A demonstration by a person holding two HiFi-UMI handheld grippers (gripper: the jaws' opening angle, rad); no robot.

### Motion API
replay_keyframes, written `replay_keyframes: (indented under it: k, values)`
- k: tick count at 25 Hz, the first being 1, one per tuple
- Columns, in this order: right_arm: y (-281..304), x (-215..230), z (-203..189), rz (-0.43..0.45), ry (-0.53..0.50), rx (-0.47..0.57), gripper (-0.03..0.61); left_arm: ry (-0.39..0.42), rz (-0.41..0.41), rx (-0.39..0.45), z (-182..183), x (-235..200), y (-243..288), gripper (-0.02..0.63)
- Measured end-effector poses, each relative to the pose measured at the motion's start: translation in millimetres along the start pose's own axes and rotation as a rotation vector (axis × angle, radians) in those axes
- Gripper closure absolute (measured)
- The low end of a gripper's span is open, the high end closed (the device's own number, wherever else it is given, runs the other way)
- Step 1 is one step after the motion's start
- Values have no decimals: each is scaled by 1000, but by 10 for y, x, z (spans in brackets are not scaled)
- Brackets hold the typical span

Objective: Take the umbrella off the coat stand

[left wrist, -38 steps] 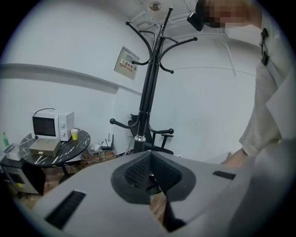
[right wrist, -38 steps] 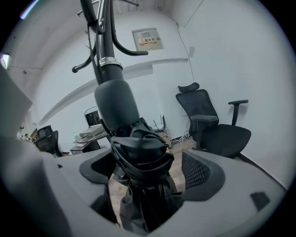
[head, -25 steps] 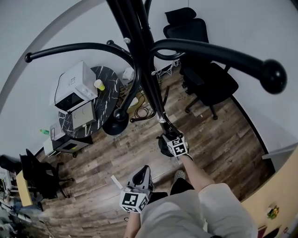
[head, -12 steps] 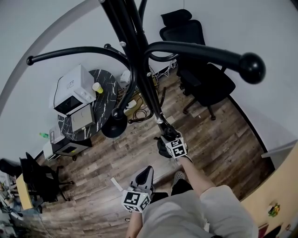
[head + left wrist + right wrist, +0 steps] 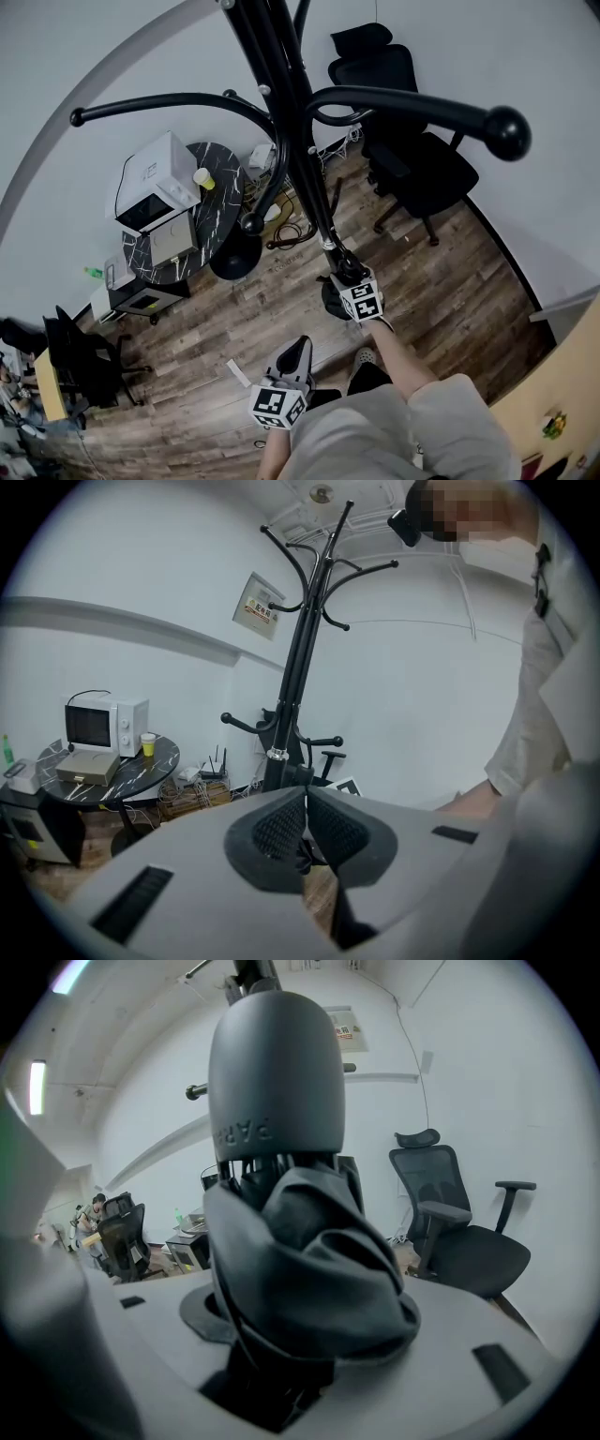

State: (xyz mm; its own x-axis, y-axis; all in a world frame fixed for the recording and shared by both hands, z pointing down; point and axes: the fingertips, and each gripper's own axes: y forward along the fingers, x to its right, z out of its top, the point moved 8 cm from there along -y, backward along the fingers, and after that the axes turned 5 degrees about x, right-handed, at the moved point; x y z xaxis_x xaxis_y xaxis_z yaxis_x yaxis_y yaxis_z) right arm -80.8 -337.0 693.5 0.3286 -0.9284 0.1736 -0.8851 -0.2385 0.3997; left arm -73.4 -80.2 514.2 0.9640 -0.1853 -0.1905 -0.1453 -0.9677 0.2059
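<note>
My right claw [image 5: 349, 284] is partly open and clamped on the lower end of the black folded umbrella [image 5: 339, 265], with the bunched dark cloth [image 5: 319, 1269] filling the gap between the jaws. My left claw [image 5: 298, 345] is closed on nothing and held low, well apart from the work. The umbrella runs up close beside the pole of the black metal coat stand [image 5: 291, 141]. Its upper end goes out of the head view, so I cannot tell whether it is hooked over an arm up there. That is my main worry: if I draw it away at an angle, the top could catch on one of the curved arms and drag the whole stand over toward me, since my left claw is not steadying the pole. I am also gripping soft cloth and not a rigid part, so it may slide through the jaws and drop to the wooden floor [image 5: 441, 281]. The long ball-ended arm [image 5: 506, 132] reaches out on my right side and could snag the umbrella. As for writing, the rounded dark-grey cap [image 5: 275, 1072] above the cloth bears raised letters that look like "PARA". The wall notice [image 5: 258, 607] has red print too small to read. The marker cube [image 5: 362, 302] shows only square patterns.
</note>
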Motion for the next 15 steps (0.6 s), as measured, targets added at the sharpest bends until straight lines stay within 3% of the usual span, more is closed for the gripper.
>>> replay_keyframes:
  k: [15]
  values:
    - [-203,-71,202,-4,-64,44,313,-11,-38,9,-22,109,96,591]
